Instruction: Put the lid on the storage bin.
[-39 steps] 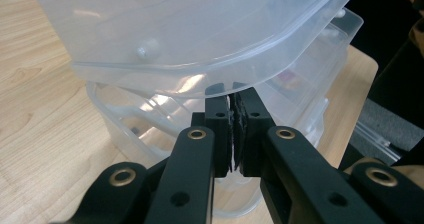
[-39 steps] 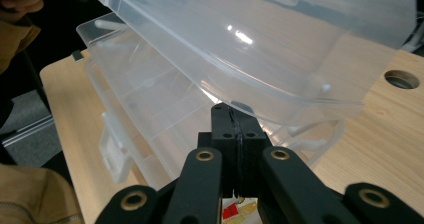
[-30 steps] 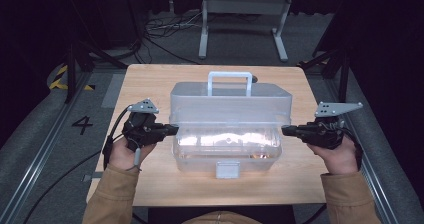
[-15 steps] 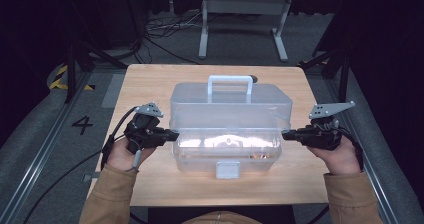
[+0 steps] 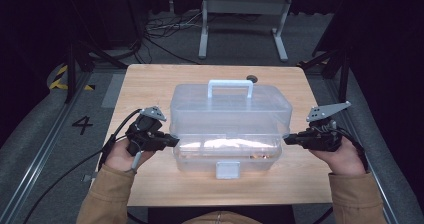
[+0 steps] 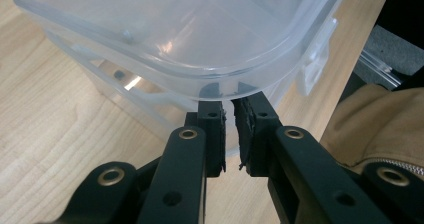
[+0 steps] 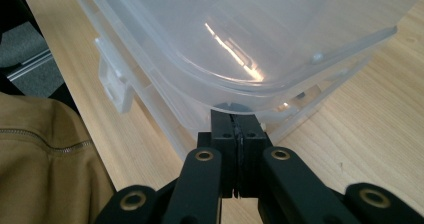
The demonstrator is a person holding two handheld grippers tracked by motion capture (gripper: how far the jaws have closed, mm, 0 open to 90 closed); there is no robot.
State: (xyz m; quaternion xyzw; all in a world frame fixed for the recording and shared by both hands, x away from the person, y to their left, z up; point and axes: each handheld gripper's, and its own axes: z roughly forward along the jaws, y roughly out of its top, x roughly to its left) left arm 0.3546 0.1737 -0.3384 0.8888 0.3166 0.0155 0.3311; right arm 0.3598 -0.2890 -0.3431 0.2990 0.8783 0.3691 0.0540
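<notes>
Nearest the viewer, two hands in tan sleeves each hold a gripper level at either end of a clear plastic box. Left gripper: jaws have just been opening, a narrow gap between the pads, tips under the lid's rim; contact with the box is uncertain. Right gripper: jaws pressed together, empty, tips under the opposite rim. The box stands mid-table, latch toward the person, handle beyond.
</notes>
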